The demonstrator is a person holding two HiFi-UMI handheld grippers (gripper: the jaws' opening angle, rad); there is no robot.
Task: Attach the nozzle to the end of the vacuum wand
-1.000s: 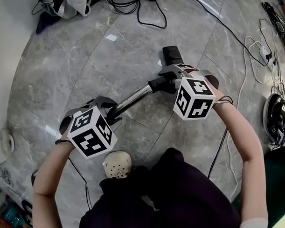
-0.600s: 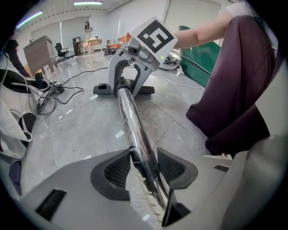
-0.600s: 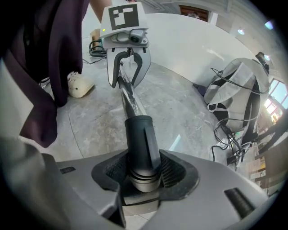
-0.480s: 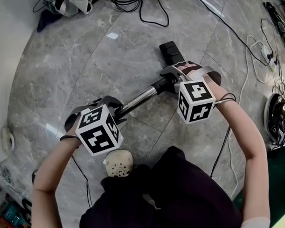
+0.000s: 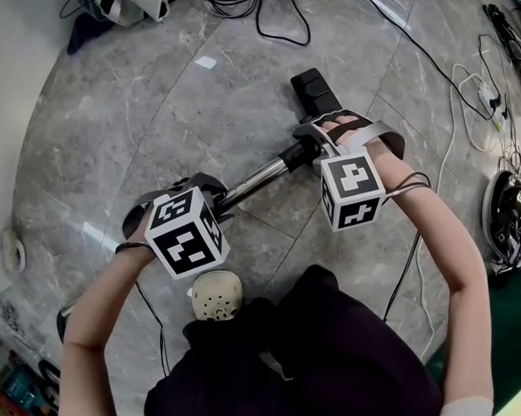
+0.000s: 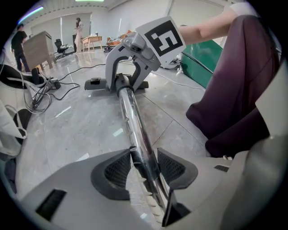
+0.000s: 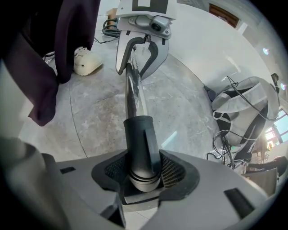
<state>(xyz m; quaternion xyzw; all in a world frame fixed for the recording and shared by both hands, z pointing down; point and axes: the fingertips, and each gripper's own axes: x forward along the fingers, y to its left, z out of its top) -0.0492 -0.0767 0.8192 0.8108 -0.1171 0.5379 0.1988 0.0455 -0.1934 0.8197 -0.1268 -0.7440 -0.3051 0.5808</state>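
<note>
While my left tongs (image 6: pixel 145 168) clench steel wand (image 6: pixel 135 126), right tongs (image 7: pixel 144 170) clench nozzle (image 7: pixel 141 139) by black neck at wand's far end. Wand's long axis runs straight between tongs; nozzle nearest right hand.

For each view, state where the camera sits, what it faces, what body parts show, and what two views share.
Head view: on the head, facing the floor; forearms, lap.
Left gripper view: on left gripper, facing nozzle; arm, trouser leg.
Right gripper view: on right gripper, facing left gripper; trouser leg, shoe.
Gripper views share the wand.
</note>
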